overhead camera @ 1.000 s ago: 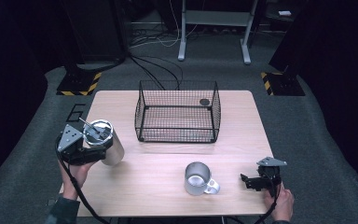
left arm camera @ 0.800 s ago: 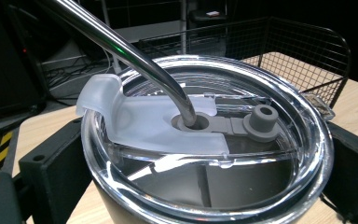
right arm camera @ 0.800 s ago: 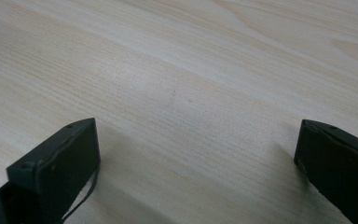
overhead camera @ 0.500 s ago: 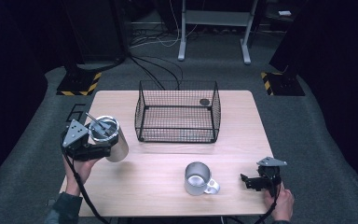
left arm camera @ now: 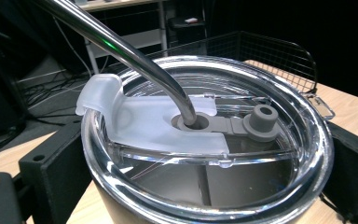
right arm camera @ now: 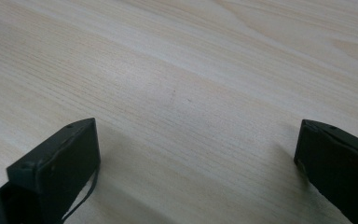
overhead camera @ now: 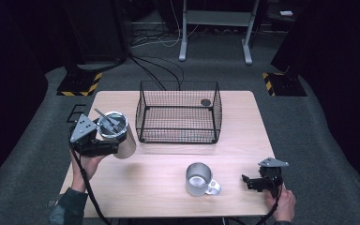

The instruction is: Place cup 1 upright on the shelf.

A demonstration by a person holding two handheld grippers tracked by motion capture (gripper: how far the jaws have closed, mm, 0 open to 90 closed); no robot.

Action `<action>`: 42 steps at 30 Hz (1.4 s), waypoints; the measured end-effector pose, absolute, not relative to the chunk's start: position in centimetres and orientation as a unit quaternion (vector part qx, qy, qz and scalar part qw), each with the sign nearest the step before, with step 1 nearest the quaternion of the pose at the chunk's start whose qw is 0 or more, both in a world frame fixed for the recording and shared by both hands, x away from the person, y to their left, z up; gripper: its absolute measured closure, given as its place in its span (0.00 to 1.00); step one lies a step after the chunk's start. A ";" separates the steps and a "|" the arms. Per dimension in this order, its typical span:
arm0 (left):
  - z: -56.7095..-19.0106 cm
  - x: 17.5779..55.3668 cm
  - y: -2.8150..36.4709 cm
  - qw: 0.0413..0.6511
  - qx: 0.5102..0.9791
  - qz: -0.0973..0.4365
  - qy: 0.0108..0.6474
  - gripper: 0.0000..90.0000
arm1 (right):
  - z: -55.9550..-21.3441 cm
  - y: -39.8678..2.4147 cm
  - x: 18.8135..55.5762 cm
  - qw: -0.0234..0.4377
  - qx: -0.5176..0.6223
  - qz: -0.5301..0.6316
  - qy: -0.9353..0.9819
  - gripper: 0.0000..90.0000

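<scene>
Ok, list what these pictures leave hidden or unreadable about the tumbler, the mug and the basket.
- Tumbler body: left gripper view, cut off by the bottom edge; high view, partly behind the left gripper.
- Tumbler contents: lid glare hides them.
- Small dark disc in the wire basket: high view, too small to identify.
- Mug interior: high view, blurred.

Silver tumbler (overhead camera: 119, 136), black mesh basket (overhead camera: 178, 112), pale wood table (overhead camera: 159, 187).

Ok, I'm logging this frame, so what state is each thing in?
Steel tumbler with clear lid and metal straw: lidded, tilted, held off the wooden table.
Left tool: shut on the tumbler.
Right tool: open, holding nothing, low over the table.
Short steel mug with handle: upright, open-topped.
Black wire basket: upright, one small dark round object inside.
</scene>
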State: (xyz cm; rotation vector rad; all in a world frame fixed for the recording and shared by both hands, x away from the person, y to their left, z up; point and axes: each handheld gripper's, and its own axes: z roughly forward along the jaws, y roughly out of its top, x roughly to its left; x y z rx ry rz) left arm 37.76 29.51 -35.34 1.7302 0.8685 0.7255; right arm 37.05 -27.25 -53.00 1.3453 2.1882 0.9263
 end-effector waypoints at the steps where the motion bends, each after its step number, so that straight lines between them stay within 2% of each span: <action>1: -35.3 37.8 29.3 0.513 0.720 0.300 0.359 0.04 | -53.0 -27.2 37.1 0.204 0.483 0.332 0.784 0.00; 34: -31.6 39.9 23.4 0.524 0.752 0.288 0.277 0.04 | -53.0 -27.3 37.0 0.204 0.481 0.332 0.785 0.00; 42: -30.8 41.0 22.4 0.531 0.751 0.279 0.274 0.04 | -53.0 -27.3 37.0 0.205 0.481 0.331 0.786 0.00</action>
